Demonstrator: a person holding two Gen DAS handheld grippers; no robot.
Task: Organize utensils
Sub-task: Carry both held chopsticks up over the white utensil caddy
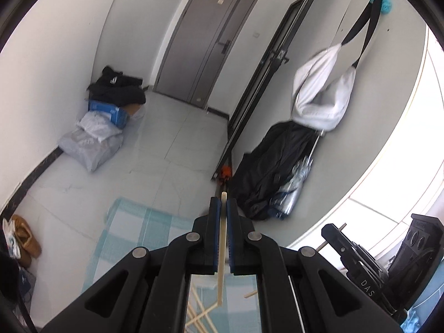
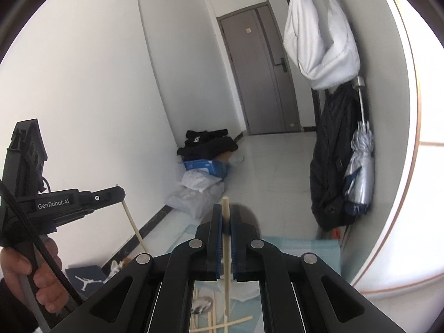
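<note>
My left gripper (image 1: 223, 204) is shut on a pale wooden chopstick (image 1: 222, 238), which runs lengthwise between the blue pads and pokes out past the tips. In the same way, my right gripper (image 2: 226, 212) is shut on a second chopstick (image 2: 227, 249). Both grippers hang well above a blue checked cloth (image 1: 133, 222). Several loose chopsticks (image 2: 222, 326) and a metal spoon (image 2: 204, 304) lie on the cloth under them. The right wrist view shows the left gripper (image 2: 119, 191) at the left, held by a hand (image 2: 41, 277). The right gripper's body (image 1: 337, 231) shows at the right of the left wrist view.
On the tiled floor by the left wall lie plastic bags (image 1: 88, 144), a blue box (image 1: 111, 112) and black clothes (image 1: 116, 88). A white bag (image 2: 319, 41), a black jacket (image 2: 330, 166) and a folded umbrella (image 2: 360, 172) hang on the right wall. Ahead is a grey door (image 2: 263, 83). Brown shoes (image 1: 25, 238) stand at the left.
</note>
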